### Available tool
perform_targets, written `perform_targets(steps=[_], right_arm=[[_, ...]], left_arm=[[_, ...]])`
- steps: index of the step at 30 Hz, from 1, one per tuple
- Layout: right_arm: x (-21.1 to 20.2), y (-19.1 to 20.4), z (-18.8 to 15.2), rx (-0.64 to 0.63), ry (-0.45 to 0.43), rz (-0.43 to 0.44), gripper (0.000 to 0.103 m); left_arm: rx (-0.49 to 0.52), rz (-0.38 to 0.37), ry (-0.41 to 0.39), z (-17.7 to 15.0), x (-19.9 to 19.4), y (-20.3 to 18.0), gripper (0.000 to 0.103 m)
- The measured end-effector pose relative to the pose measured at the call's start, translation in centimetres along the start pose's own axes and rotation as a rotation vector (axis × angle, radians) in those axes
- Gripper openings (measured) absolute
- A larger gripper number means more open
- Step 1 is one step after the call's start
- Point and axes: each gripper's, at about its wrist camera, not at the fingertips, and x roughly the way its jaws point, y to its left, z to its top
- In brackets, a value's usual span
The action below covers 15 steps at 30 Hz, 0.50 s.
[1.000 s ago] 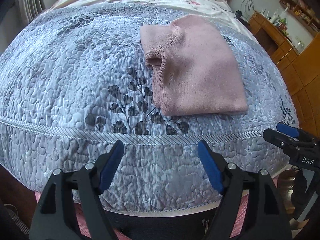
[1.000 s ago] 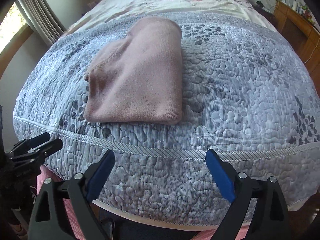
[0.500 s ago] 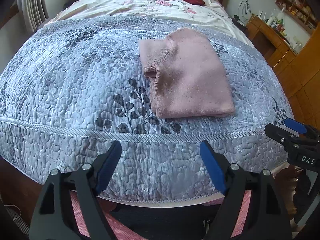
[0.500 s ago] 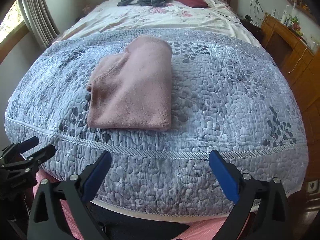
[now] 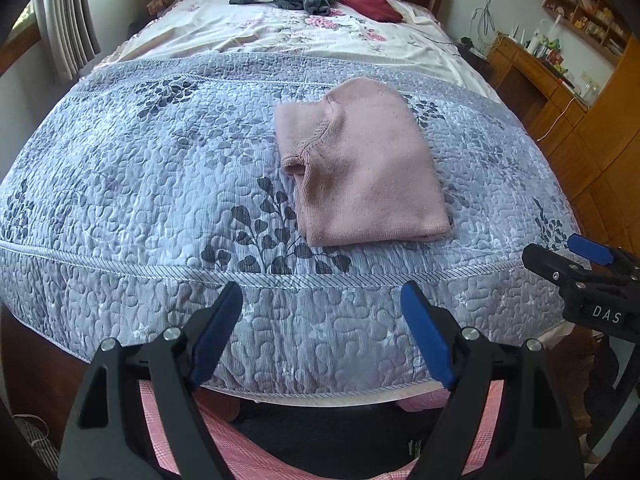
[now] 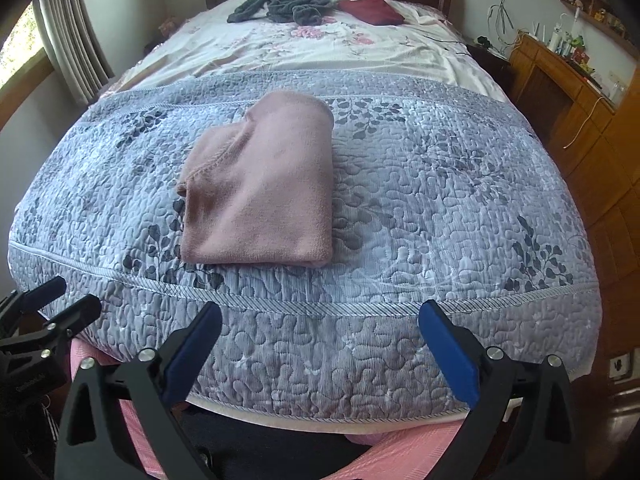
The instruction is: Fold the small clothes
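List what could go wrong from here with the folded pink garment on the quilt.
1. The pink garment lies near the front edge of the grey quilt; a stray nudge might slide it off.
2. Its fold looks loose at the left side, so it may spring open.
3. Both claws, left and right, are open and clear of it; regrasping could undo the fold.

A plain dusty-pink sweater [image 5: 364, 164] lies on a pale blue-grey quilt [image 5: 160, 184] printed with dark leaf sprigs; at twelve o'clock, a cream sheet [image 5: 304, 40] with pink flowers.
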Motion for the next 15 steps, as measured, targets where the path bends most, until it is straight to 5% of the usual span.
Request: perform_targets(steps=[15], right_arm=[[0.03, -0.36, -0.08, 0.015, 0.01, -0.01, 0.099]], left_arm=[[0.03, 0.02, -0.002, 0.11, -0.13, -0.74, 0.081]])
